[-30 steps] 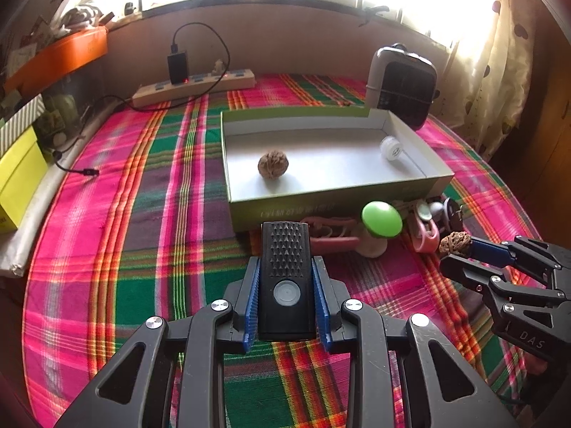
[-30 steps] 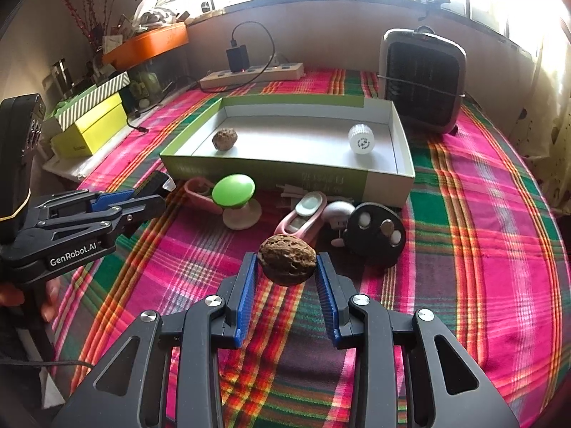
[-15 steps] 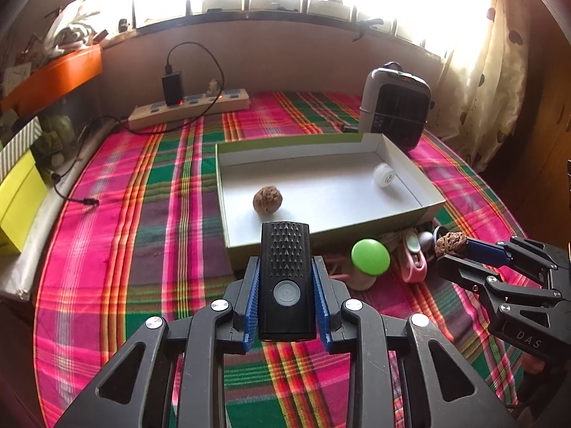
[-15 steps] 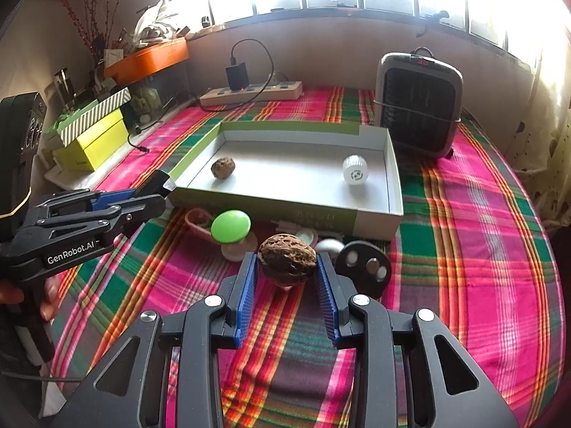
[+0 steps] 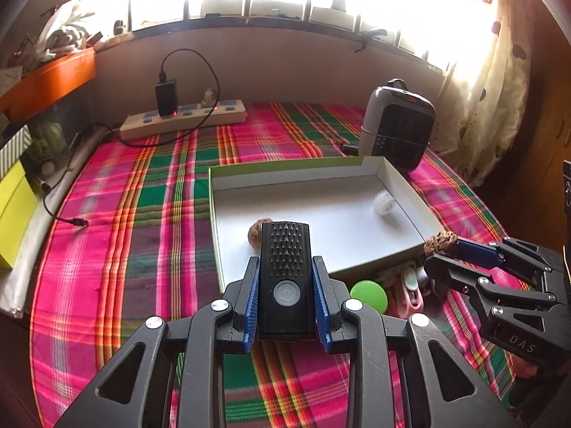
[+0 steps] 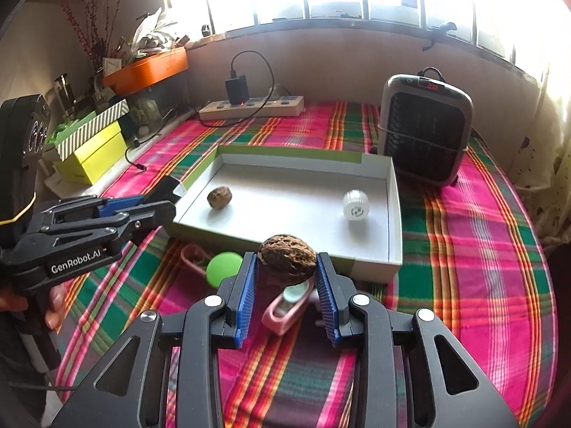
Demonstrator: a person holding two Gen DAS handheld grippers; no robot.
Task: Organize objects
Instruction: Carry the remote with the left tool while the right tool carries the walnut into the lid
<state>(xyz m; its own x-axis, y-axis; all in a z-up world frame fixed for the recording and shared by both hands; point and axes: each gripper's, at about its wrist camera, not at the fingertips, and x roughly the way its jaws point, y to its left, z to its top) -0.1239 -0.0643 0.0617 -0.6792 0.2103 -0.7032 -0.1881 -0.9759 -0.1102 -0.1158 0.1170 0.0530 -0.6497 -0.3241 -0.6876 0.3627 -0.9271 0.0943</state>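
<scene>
My left gripper [image 5: 285,278] is shut on a black rectangular device with a round button [image 5: 285,271], held above the near left corner of the shallow white box [image 5: 403,174]. My right gripper [image 6: 287,271] is shut on a brown walnut [image 6: 287,258], held above the box's near wall [image 6: 371,267]. Inside the box lie another walnut [image 6: 219,197] and a white ball-like cap [image 6: 355,204]. The right gripper with its walnut [image 5: 440,244] also shows in the left wrist view. The left gripper [image 6: 157,196] shows in the right wrist view.
A green round-topped object [image 6: 223,267], a pink clip-like item [image 6: 285,308] and another pink piece [image 6: 191,255] lie on the plaid cloth in front of the box. A small heater [image 6: 424,128] stands behind right. A power strip [image 6: 249,107] and yellow boxes [image 6: 89,157] are at the back left.
Both grippers have risen and moved forward toward the box, each still holding its object. The table items look smaller and lower in both views.
</scene>
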